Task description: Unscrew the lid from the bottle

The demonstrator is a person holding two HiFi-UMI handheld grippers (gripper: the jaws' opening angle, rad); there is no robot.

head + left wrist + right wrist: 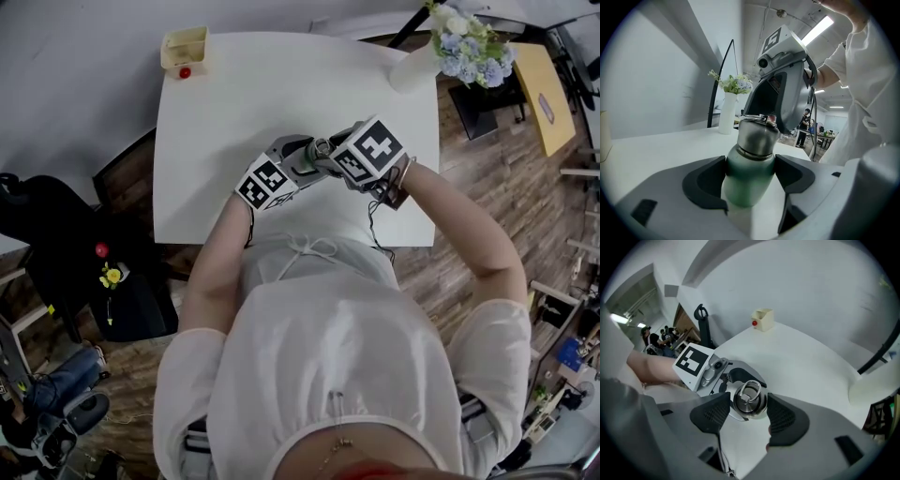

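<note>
A green bottle (746, 187) stands upright on the white table (281, 94), with my left gripper (750, 174) shut on its body from both sides. Its steel lid (751, 401), topped with a small ring, sits between the pads of my right gripper (747, 400), which comes down from above. Those jaws are easing apart, with a thin gap between pads and lid. In the head view both grippers meet at the table's near middle, left gripper (298, 161) and right gripper (330, 152), and they hide nearly all of the bottle.
A white vase (412, 70) with pale flowers stands at the table's far right corner. A small yellow box (184, 47) with a red ball beside it sits at the far left corner. A black chair (122, 178) stands left of the table.
</note>
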